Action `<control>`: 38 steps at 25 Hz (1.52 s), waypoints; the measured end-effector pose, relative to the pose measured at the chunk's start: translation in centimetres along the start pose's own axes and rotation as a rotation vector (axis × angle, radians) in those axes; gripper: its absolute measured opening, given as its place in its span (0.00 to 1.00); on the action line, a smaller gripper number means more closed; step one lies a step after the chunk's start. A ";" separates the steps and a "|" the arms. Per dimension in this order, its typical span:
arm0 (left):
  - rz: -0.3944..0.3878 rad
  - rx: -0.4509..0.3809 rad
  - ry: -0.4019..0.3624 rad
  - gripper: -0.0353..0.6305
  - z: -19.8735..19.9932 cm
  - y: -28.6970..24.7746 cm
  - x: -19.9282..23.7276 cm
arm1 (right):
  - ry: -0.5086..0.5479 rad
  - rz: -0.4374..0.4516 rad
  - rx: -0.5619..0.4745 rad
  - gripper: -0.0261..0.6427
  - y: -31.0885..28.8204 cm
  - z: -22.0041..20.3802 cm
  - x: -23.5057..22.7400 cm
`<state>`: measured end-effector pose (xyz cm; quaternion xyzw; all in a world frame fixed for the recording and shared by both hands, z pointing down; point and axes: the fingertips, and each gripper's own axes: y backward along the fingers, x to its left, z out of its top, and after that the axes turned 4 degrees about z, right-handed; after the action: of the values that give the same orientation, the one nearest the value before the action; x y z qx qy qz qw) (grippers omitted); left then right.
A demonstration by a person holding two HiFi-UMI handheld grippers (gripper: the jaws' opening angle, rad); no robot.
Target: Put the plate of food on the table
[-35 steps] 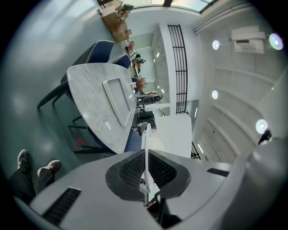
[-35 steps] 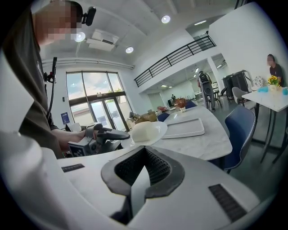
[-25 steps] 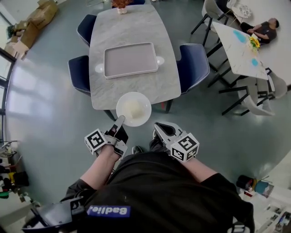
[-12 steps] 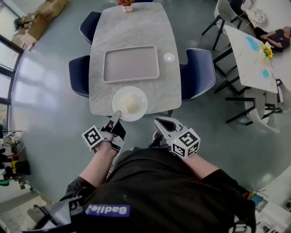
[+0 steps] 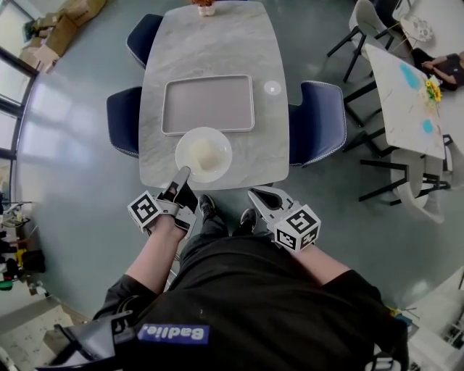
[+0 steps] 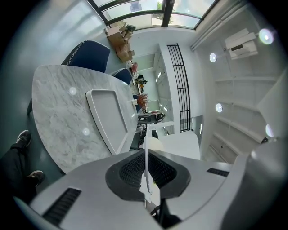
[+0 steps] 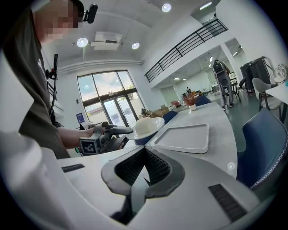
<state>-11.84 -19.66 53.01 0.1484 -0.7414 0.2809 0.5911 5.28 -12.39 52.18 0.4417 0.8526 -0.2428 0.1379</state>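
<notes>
A white plate [image 5: 204,153] with a pale mound of food [image 5: 206,152] hangs over the near end of the grey marble table [image 5: 210,51], just short of a flat grey tray [image 5: 208,104]. My left gripper [image 5: 183,174] is shut on the plate's near rim. In the left gripper view that rim [image 6: 145,143] runs edge-on between the pads of the left gripper [image 6: 145,155]. My right gripper [image 5: 255,194] hovers off the table's near right corner, shut and holding nothing. From the right gripper view, the plate [image 7: 146,128] floats left of the tray [image 7: 182,137], beyond the right gripper [image 7: 145,150].
Dark blue chairs flank the table at the right [image 5: 319,119] and left [image 5: 122,119]. A small round disc [image 5: 272,88] lies right of the tray, and a vase [image 5: 206,7] stands at the far end. A second white table [image 5: 406,80] with chairs stands at the right.
Both grippers moved forward toward the table. The plate, which hung off the table's near edge, now sits over the tabletop close to the tray. Both grippers' jaws look unchanged.
</notes>
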 end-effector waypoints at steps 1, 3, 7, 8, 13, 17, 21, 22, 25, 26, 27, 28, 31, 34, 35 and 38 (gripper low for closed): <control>-0.002 0.000 0.003 0.08 0.5 -0.4 0.1 | -0.001 -0.005 0.003 0.06 -0.3 0.1 -0.2; -0.005 0.001 0.009 0.08 1.3 -1.2 0.6 | -0.006 -0.018 0.008 0.06 -0.7 0.1 -0.6; -0.006 0.008 0.006 0.08 3.1 -3.5 1.7 | -0.018 -0.052 0.016 0.06 -1.6 0.3 -1.7; -0.006 0.011 0.004 0.08 3.6 -4.1 1.9 | -0.021 -0.060 0.018 0.06 -1.8 0.3 -2.0; -0.008 0.020 0.024 0.08 6.7 -6.7 3.2 | -0.039 -0.105 0.025 0.06 -3.7 0.8 -2.8; 0.006 0.027 0.046 0.08 8.8 -8.9 4.4 | -0.059 -0.142 0.016 0.06 -4.9 1.5 -3.5; 0.010 0.033 0.055 0.08 10.6 -11.3 5.7 | -0.086 -0.179 0.009 0.06 -5.6 1.6 -4.6; 0.011 0.035 0.055 0.08 11.1 -11.8 6.0 | -0.093 -0.187 0.009 0.06 -5.8 1.6 -4.8; 0.010 0.039 0.054 0.08 12.5 -13.5 6.8 | -0.109 -0.207 0.011 0.06 -6.7 1.5 -5.2; 0.010 0.040 0.054 0.08 12.9 -14.0 7.2 | -0.112 -0.212 0.012 0.06 -7.0 1.4 -5.3; 0.012 0.041 0.058 0.08 13.2 -14.6 7.7 | -0.115 -0.216 0.013 0.06 -7.3 1.4 -5.4; 0.016 0.040 0.064 0.08 13.4 -15.2 8.2 | -0.116 -0.218 0.015 0.06 -7.6 1.5 -5.4; 0.042 0.043 0.073 0.08 13.9 -17.1 9.6 | -0.112 -0.229 0.018 0.06 -8.2 2.0 -5.6; 0.075 0.048 0.061 0.08 14.2 -18.8 10.9 | -0.109 -0.248 0.022 0.06 -8.3 2.3 -6.0; 0.084 0.051 0.059 0.08 14.2 -19.3 11.3 | -0.108 -0.254 0.025 0.06 -8.2 2.2 -6.1; 0.112 0.066 0.036 0.08 14.1 -20.7 12.5 | -0.120 -0.285 0.040 0.06 -7.7 1.6 -6.5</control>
<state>-14.81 -43.20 67.96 0.1212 -0.7281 0.3404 0.5825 2.70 -21.56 55.99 0.3037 0.8919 -0.3027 0.1438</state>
